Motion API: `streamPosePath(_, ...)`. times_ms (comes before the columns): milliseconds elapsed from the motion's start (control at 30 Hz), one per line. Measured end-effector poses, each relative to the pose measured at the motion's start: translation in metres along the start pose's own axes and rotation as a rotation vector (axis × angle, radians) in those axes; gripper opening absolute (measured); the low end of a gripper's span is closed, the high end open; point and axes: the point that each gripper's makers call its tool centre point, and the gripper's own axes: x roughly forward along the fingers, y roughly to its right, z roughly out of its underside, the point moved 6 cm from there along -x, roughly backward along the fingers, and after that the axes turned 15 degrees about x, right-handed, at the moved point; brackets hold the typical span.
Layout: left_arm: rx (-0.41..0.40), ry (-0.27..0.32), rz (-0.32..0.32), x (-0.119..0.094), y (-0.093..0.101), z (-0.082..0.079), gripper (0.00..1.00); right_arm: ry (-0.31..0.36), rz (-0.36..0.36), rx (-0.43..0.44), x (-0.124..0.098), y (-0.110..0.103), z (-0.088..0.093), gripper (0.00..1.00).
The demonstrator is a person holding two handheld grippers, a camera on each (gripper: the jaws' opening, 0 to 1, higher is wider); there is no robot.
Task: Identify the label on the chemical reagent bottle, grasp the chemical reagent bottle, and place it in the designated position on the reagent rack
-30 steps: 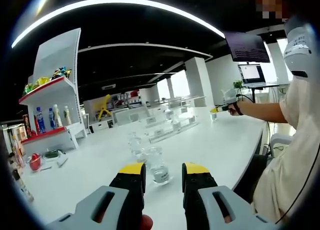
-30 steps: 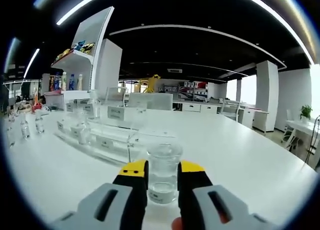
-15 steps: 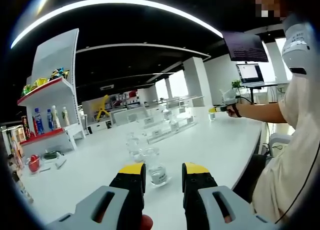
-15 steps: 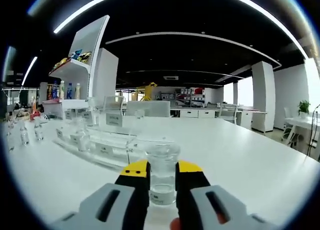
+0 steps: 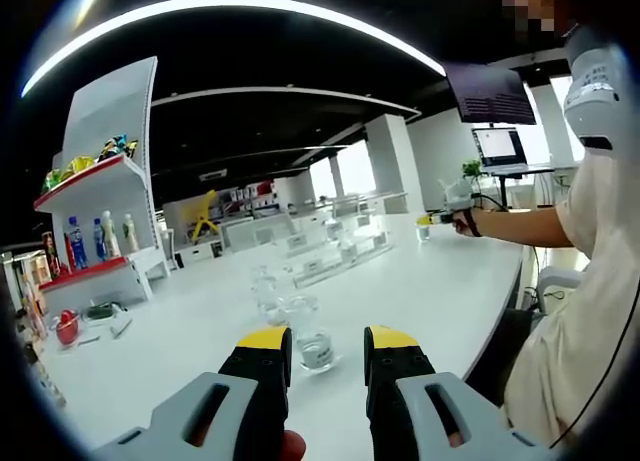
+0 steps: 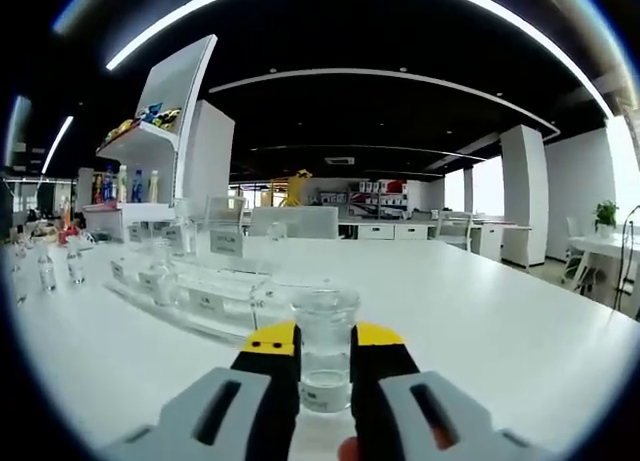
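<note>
- In the left gripper view, far off to the left gripper's left, a white shelf unit carries coloured drink bottles and snack packets; a red object lies on the white table below it.
- The left gripper has its yellow-tipped jaws apart, with nothing between them.
- Just ahead of its jaws, a clear glass bottle stands upright on the table, apart from both tips; a second clear bottle stands just beyond it, slightly left.
- Farther ahead, the transparent reagent rack runs across the table with white labels on its front.
- To that gripper's right, a person's forearm reaches over the table, the hand holding the other gripper, whose yellow tip sits at a small bottle.
- In the right gripper view, small vials stand far left of the right gripper, and the rack lies ahead and left.
- The right gripper's jaws are closed on the chemical reagent bottle, a clear jar standing upright on the table, both yellow tips touching its sides.
</note>
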Motion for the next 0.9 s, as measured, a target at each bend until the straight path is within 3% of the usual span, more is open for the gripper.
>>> streamPosePath(900,0.011,0.026,0.002,-0.004,0.001,-0.009,0.29,0.01,-0.008,-0.013,-0.033,-0.014,-0.023,0.18)
